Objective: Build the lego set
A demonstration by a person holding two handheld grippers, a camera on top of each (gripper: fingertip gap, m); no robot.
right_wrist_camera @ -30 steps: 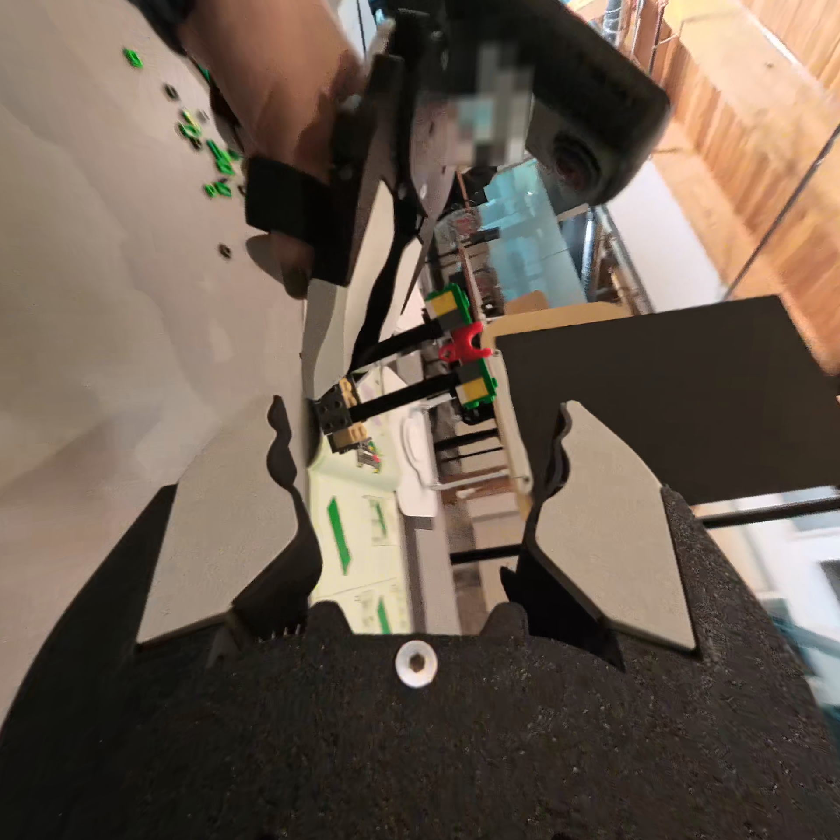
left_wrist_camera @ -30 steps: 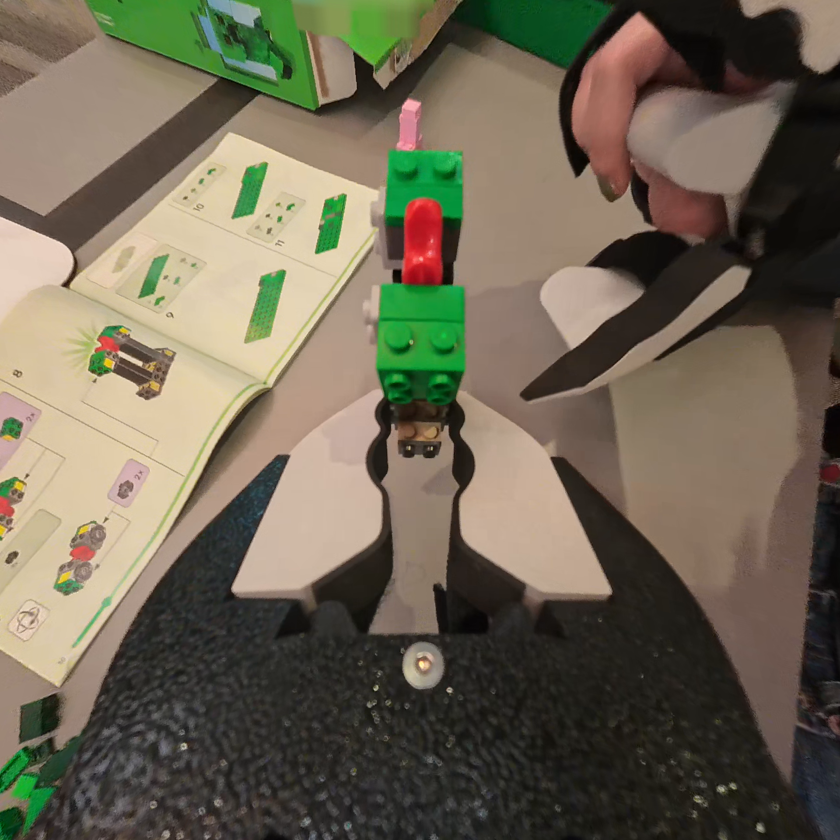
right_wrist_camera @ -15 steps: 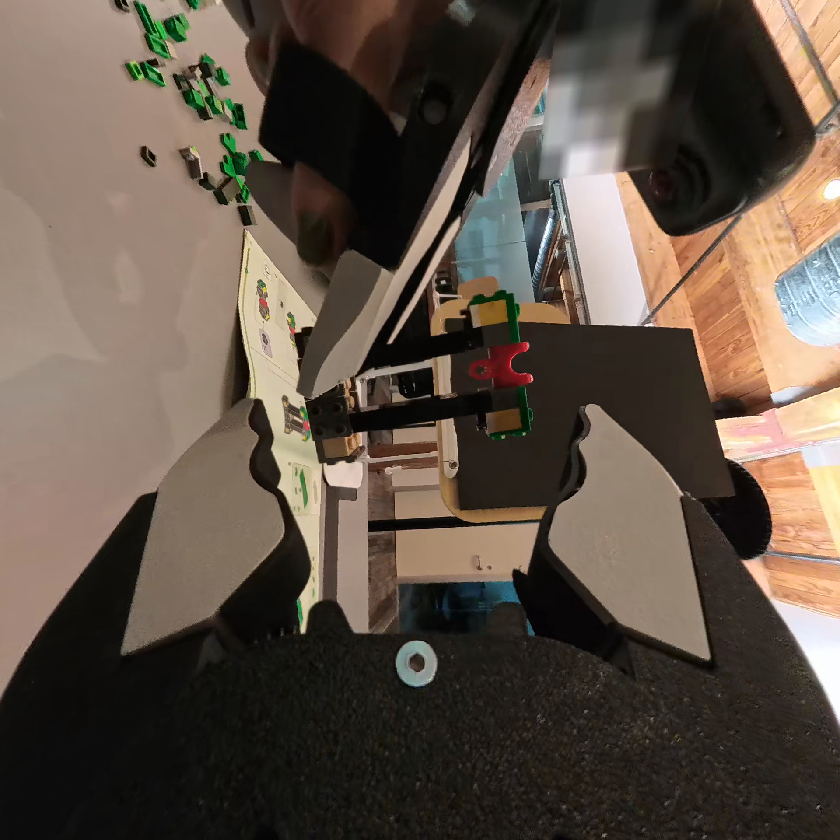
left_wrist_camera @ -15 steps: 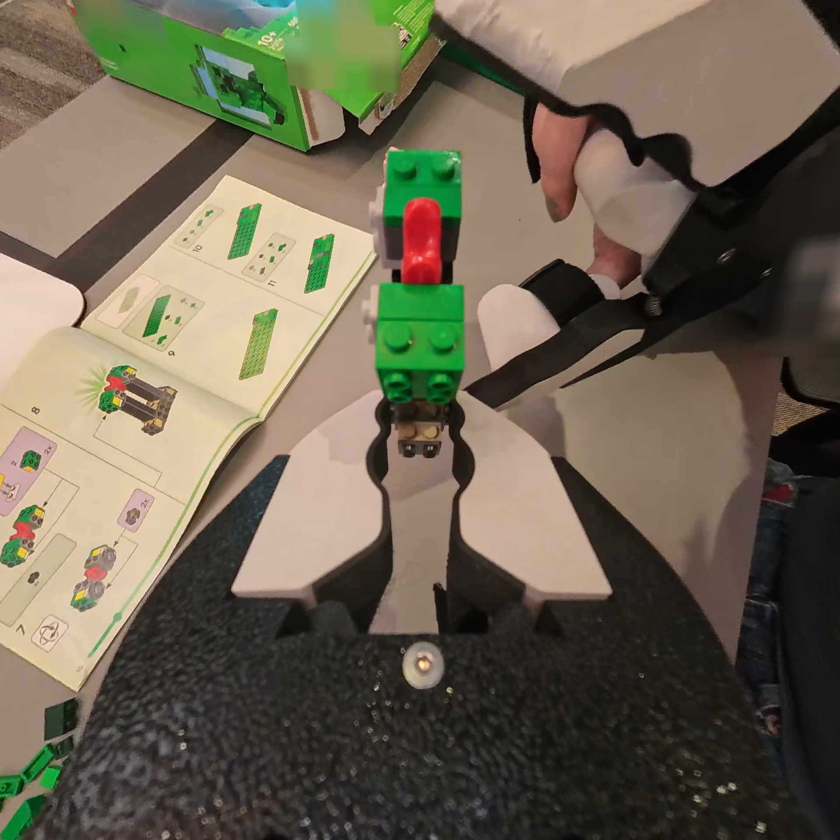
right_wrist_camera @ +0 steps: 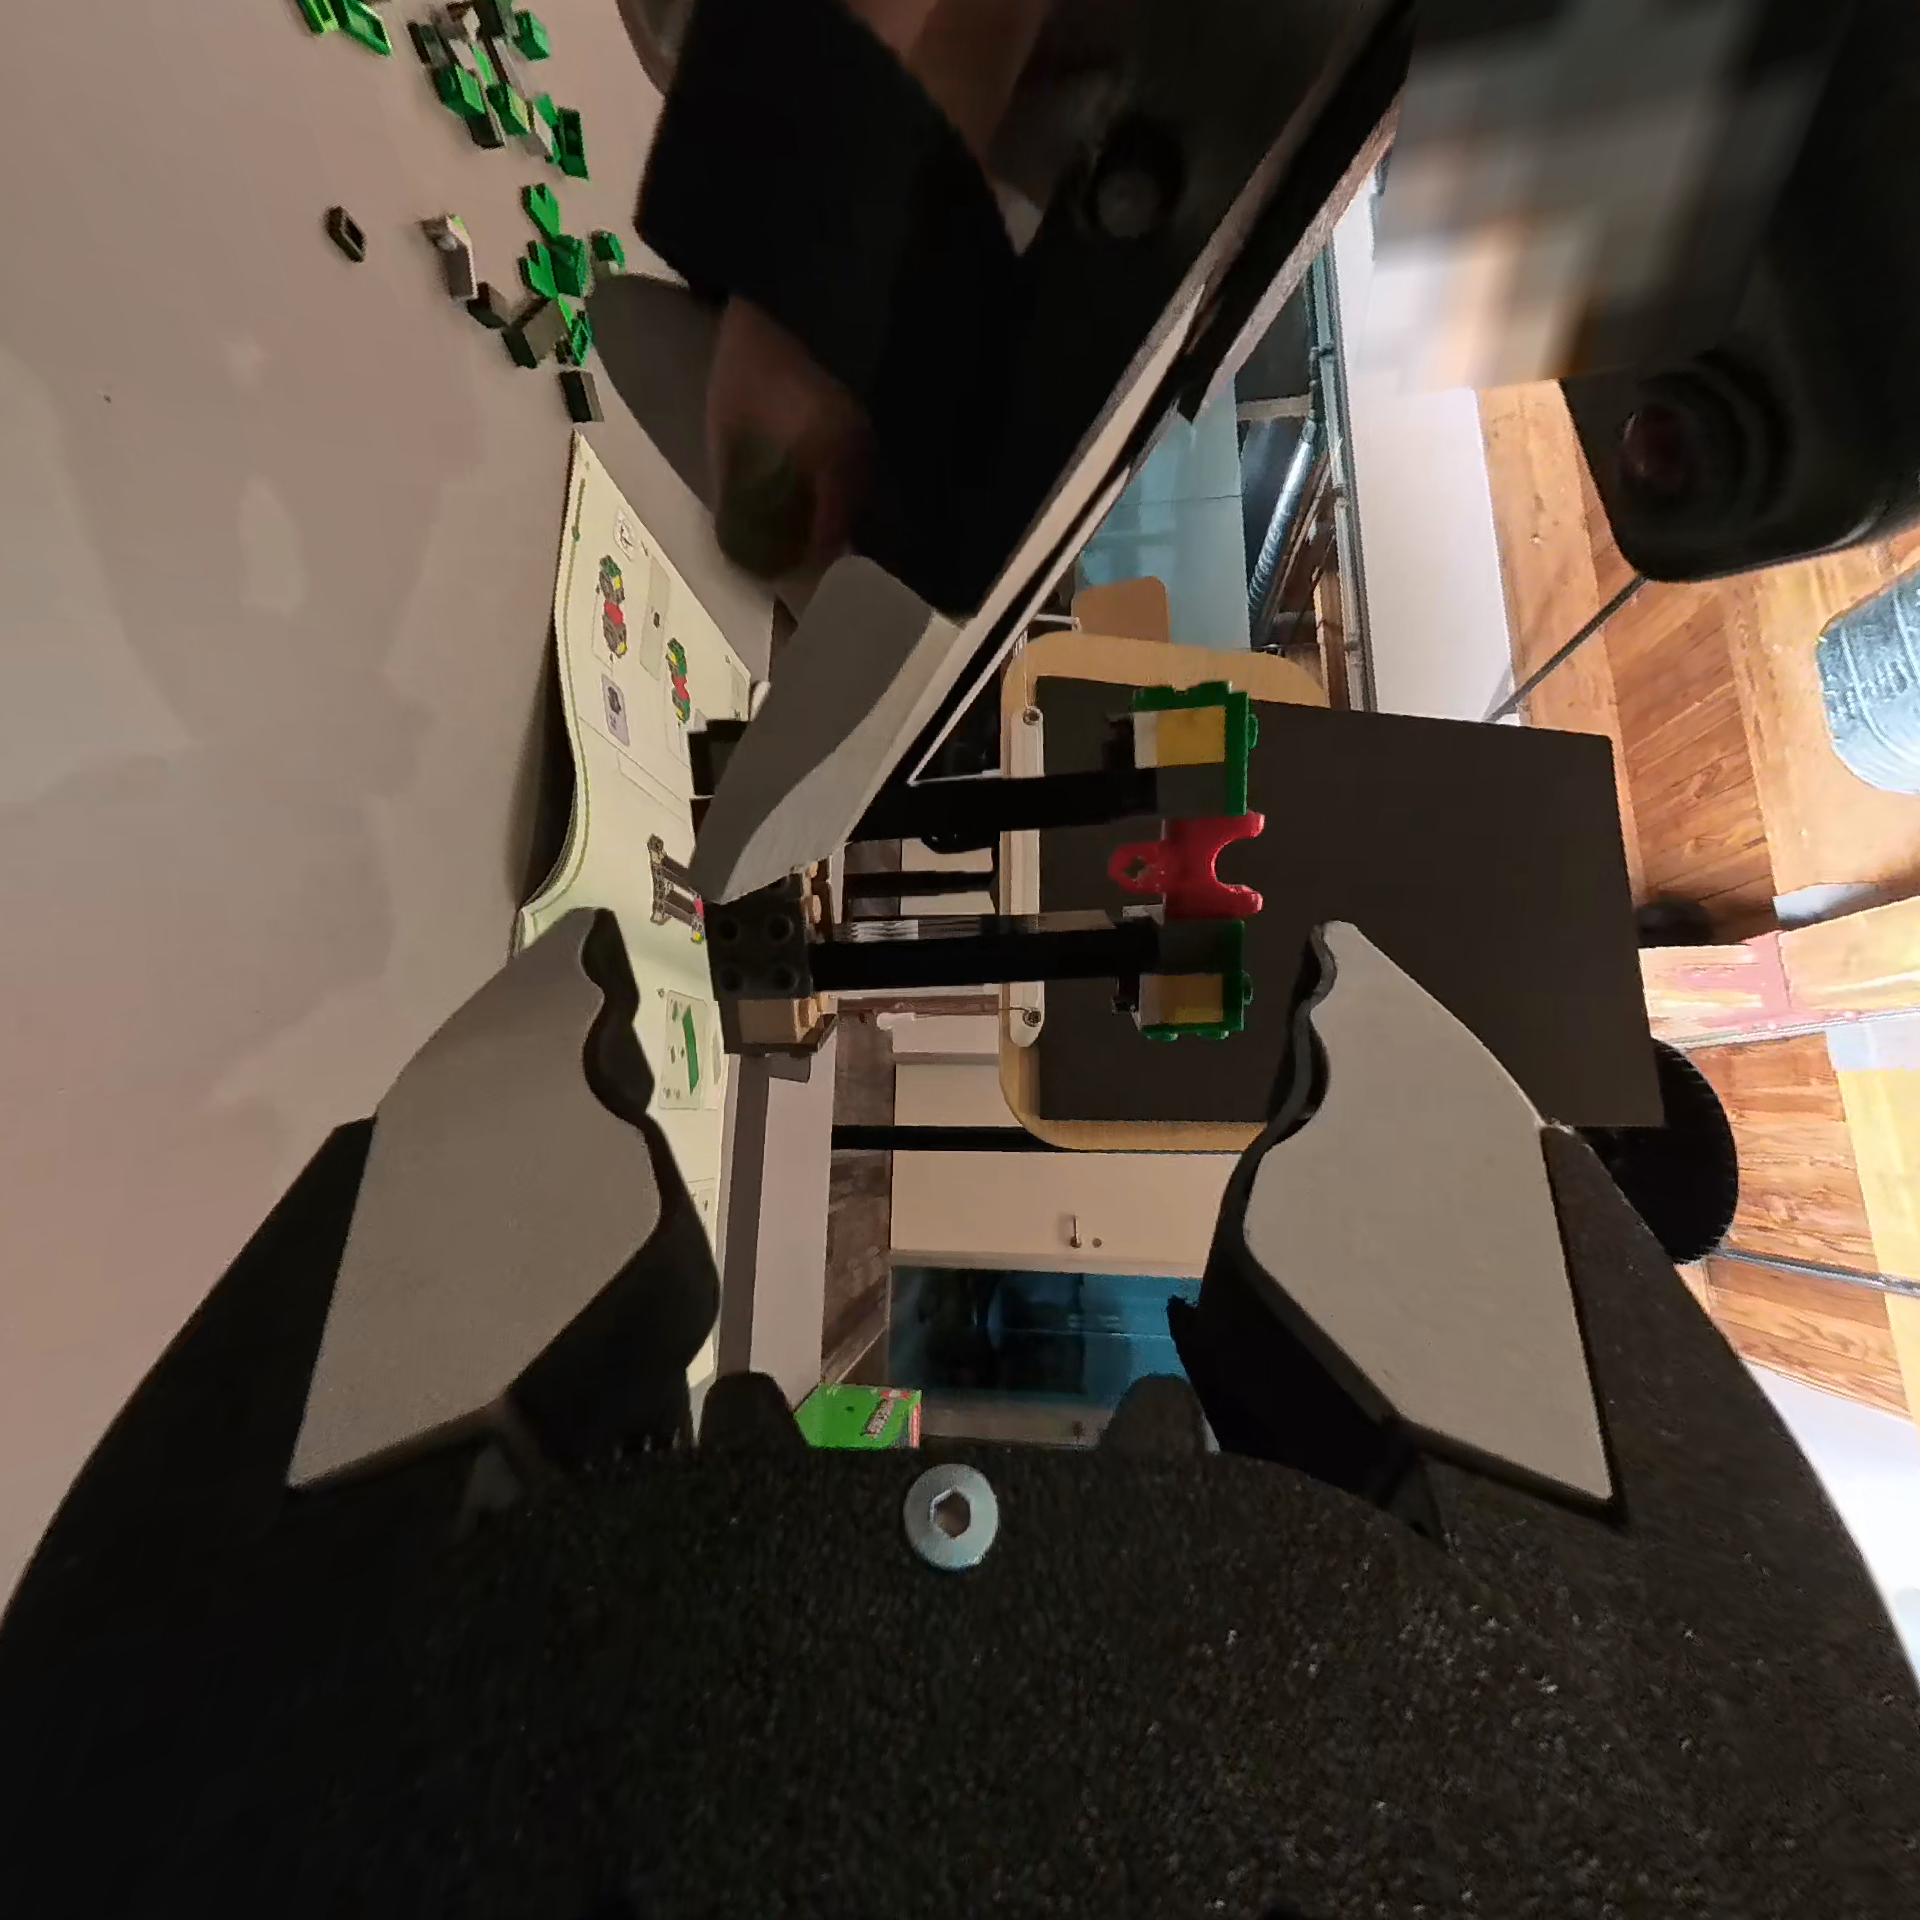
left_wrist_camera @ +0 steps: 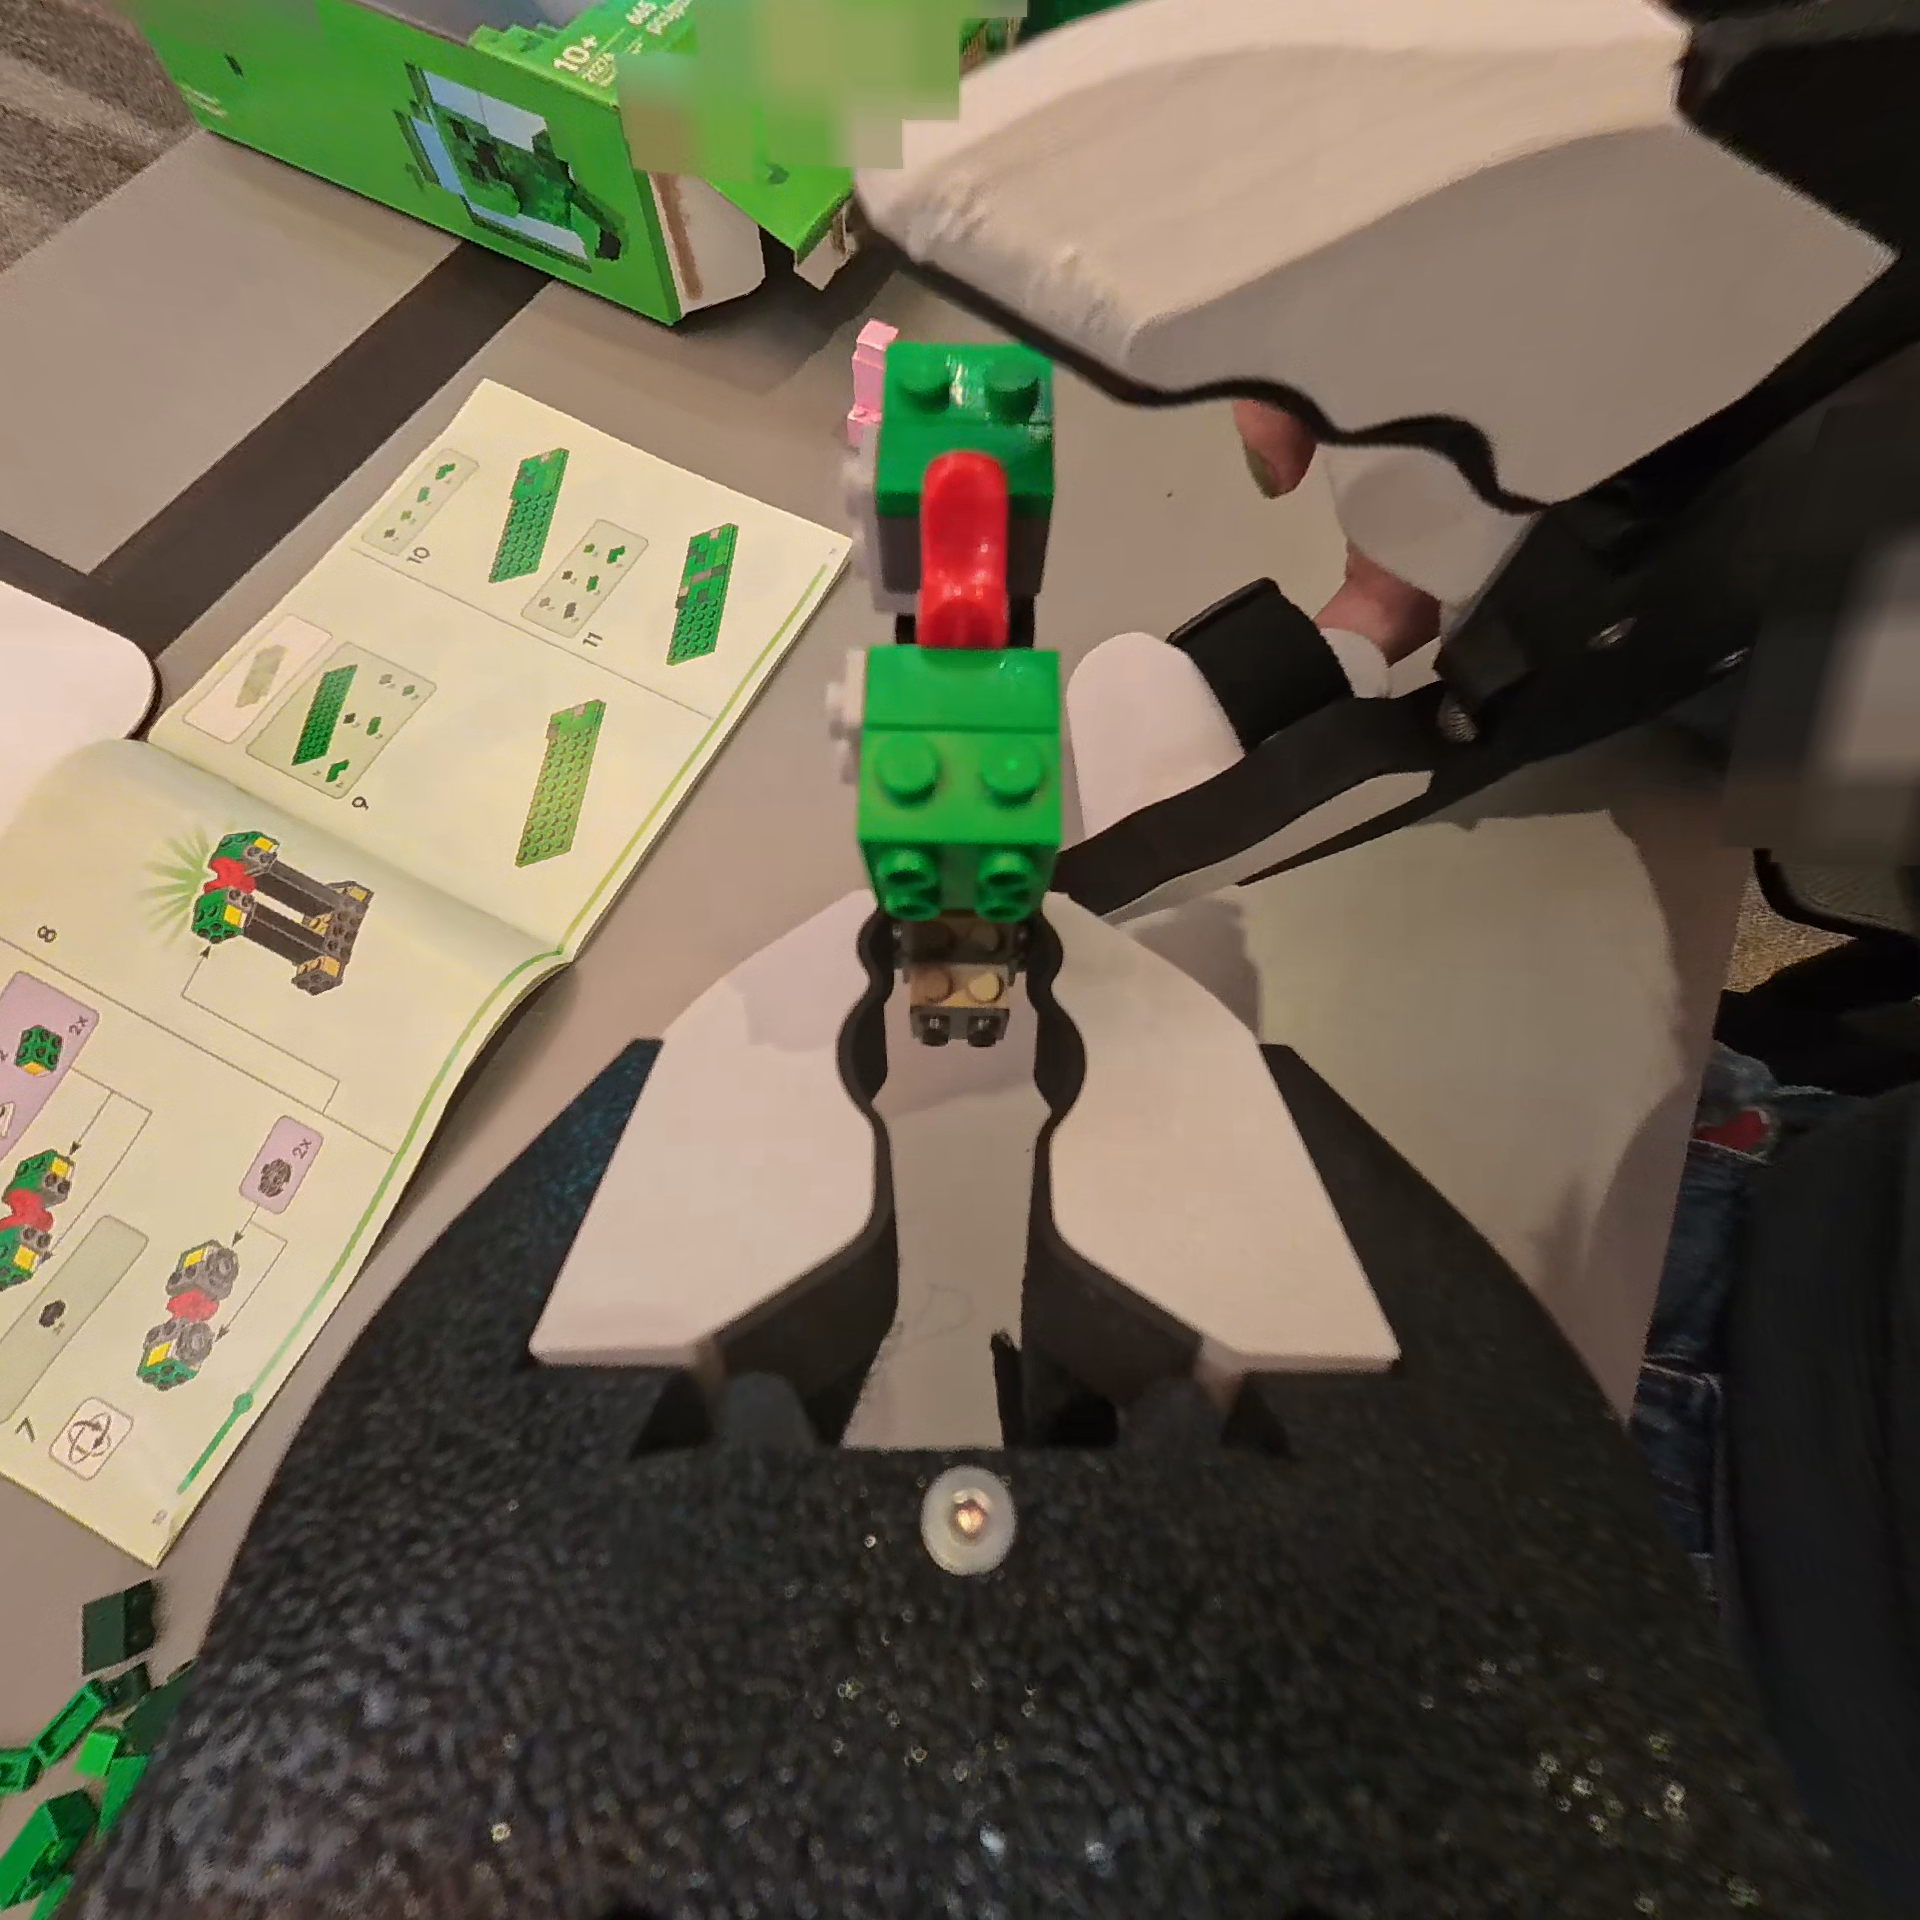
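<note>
lego assembly [left_wrist_camera: 961, 769] sits clamped by its dark base in my left gripper [left_wrist_camera: 961, 971]; my right gripper [right_wrist_camera: 956, 997], jaws spread wide and apparently empty, flanks it.

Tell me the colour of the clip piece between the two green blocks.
Red clip, clearest in the left wrist view.

An office or shared workspace, by the look of it: a plain grey tabletop [left_wrist_camera: 1455, 1039] over grey carpet [left_wrist_camera: 62, 125], wooden plank walls [right_wrist_camera: 1714, 727] behind glass partitions [right_wrist_camera: 1174, 520], and a light-wood table [right_wrist_camera: 1122, 623] farther off. On the tabletop lie an open instruction booklet [left_wrist_camera: 436, 748], a green set box [left_wrist_camera: 447, 135] and loose green bricks [right_wrist_camera: 520, 135] (scattered in a heap).
</note>
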